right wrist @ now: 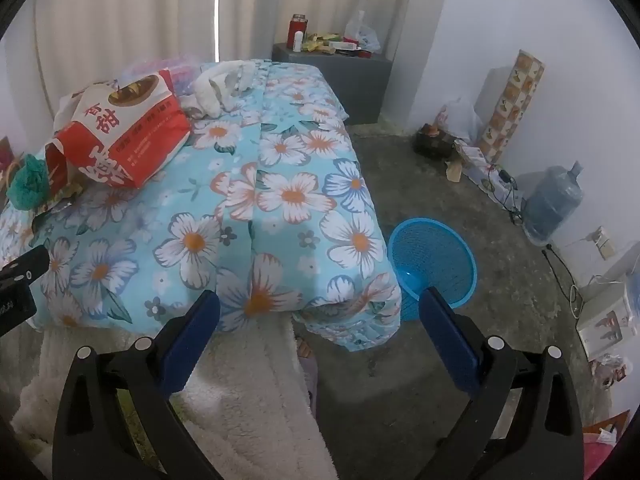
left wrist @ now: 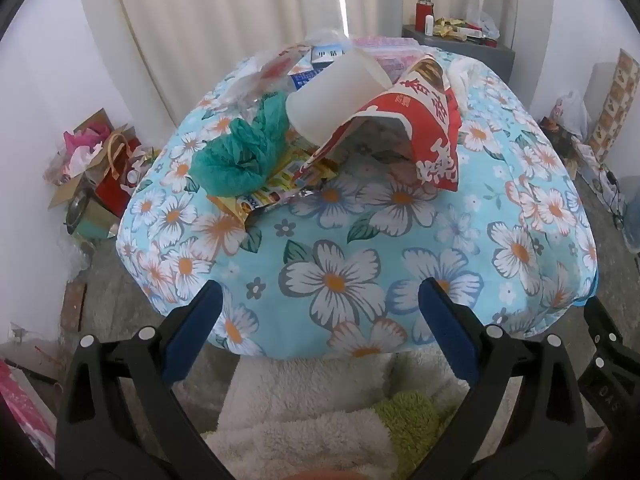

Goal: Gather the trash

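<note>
A pile of trash was heaped at the far end of the flowered cloth (left wrist: 340, 240) that was spread over what looked like a desk. On the left of the pile a crumpled green tissue (left wrist: 236, 156) was seen, lying on top of a flat yellow wrapper (left wrist: 276, 188). Next to it a white cup (left wrist: 336, 96) was tipped on its side. To its right a red and white snack bag (left wrist: 432, 128) was propped up like a little tent, leaning against the cup. The pile was likely left there so it could be picked up piece by piece.

The left hand-held gripper (left wrist: 320, 332) was held over the near edge of the cloth, well apart from the pile. Its jaws were spread wide and nothing was held between them — it looked ready to reach for the first piece.

Further right, the right hand-held gripper (right wrist: 320, 336) was also held wide open and empty, near the corner of the cloth. Just past that corner a blue basket (right wrist: 436, 256) was set on the floor — it was probably put there so the trash could be dropped in. No trash could be seen inside it yet.
</note>
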Motion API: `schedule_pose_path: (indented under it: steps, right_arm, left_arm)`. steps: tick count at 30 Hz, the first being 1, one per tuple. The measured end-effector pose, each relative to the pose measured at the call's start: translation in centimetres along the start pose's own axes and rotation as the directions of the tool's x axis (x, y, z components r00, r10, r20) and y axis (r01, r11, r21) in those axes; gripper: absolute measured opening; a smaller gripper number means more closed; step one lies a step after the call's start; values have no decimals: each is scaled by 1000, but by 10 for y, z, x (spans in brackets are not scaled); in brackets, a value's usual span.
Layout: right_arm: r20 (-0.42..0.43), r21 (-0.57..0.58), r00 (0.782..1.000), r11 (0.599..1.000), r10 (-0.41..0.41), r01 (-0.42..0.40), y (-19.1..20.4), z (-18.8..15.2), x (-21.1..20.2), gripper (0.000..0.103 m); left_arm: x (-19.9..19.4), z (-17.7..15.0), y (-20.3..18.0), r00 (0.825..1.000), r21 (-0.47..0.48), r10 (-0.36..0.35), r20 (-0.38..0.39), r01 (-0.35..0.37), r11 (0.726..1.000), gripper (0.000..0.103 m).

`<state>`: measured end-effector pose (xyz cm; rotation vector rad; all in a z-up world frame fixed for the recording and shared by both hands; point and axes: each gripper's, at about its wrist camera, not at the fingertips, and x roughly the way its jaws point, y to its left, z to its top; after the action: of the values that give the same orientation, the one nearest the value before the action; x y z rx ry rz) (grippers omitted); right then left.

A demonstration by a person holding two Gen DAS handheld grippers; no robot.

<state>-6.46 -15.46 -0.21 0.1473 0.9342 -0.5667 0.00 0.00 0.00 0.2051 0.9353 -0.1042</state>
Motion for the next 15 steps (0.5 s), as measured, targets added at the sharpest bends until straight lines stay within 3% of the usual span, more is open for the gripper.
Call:
schedule_pose_path:
  steps: [15]
  right_arm:
    - [0,1,1000,1000,0,0,0,1,0,97]
  left_arm:
    - [0,0,0,1000,0,2,-3,-2,1000,94]
